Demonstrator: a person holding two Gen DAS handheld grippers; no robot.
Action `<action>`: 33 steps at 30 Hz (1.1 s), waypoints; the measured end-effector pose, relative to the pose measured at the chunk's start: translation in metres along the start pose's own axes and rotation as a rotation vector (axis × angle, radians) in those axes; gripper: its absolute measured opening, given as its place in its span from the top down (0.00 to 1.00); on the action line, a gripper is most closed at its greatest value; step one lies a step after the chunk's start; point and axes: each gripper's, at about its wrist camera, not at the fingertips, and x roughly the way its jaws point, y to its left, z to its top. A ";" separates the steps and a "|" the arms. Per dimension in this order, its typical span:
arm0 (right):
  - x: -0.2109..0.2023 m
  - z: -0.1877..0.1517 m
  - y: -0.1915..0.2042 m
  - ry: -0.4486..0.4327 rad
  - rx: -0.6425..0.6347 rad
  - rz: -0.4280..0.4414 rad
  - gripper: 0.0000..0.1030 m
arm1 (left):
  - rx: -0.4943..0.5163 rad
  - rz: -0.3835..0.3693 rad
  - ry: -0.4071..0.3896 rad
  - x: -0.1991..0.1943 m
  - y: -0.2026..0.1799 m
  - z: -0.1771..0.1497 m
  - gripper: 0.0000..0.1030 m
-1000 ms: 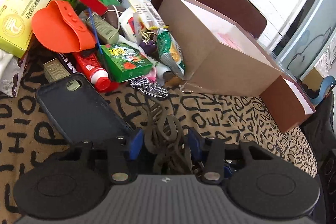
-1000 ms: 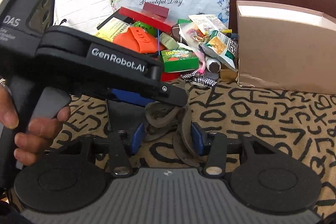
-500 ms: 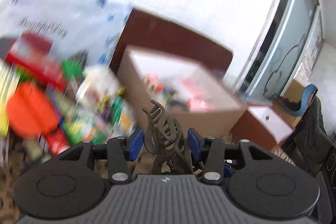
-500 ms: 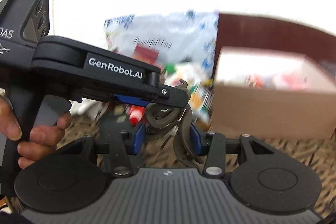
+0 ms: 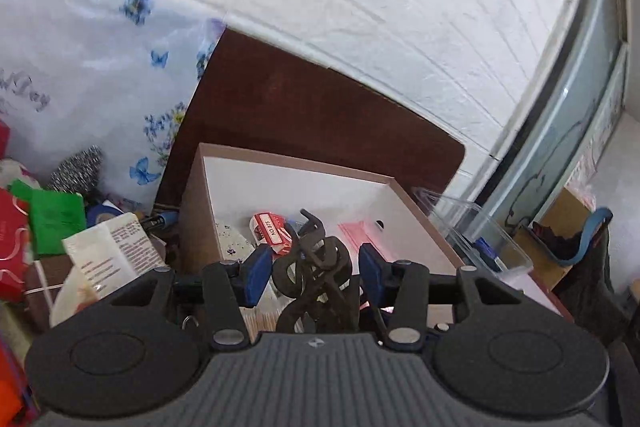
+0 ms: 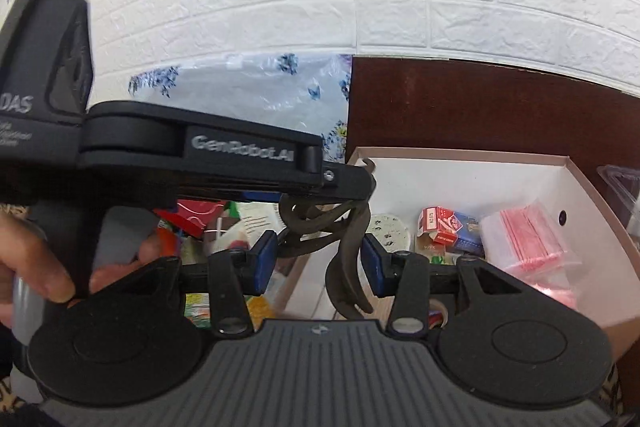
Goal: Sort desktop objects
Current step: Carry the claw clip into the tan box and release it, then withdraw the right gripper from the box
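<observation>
A dark brown hair claw clip (image 5: 314, 273) hangs between the fingers of my left gripper (image 5: 311, 267), which is shut on it, above the near edge of the brown cardboard box (image 5: 192, 211). In the right wrist view the left gripper (image 6: 344, 183) comes in from the left, holding the clip (image 6: 344, 247) by the box's left rim (image 6: 360, 153). My right gripper (image 6: 318, 267) sits just behind, its blue pads apart on either side of the clip. The box holds a red card pack (image 6: 438, 223), a pink bag (image 6: 528, 239) and a speckled disc (image 6: 388, 229).
A pile of packets and boxes lies left of the box, with a green packet (image 5: 56, 219) and a white carton (image 5: 116, 247). A flowered plastic bag (image 5: 100, 99) and a dark brown board (image 5: 312, 115) stand behind. A clear container (image 5: 476, 231) sits right of the box.
Both grippers have lifted from the patterned cloth and moved forward to the box. The clip has risen with the left gripper and now hangs over the box's rim.
</observation>
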 end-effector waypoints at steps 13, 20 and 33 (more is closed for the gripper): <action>0.088 0.018 -0.046 0.211 -0.024 -0.045 0.60 | -0.037 0.048 0.055 0.061 0.025 0.026 0.25; 0.099 0.012 -0.047 0.271 -0.044 -0.137 0.43 | 0.042 0.014 0.029 0.050 0.016 0.024 0.02; 0.069 0.016 -0.027 0.223 -0.056 -0.169 0.12 | 0.118 0.083 -0.018 0.006 0.007 0.003 0.02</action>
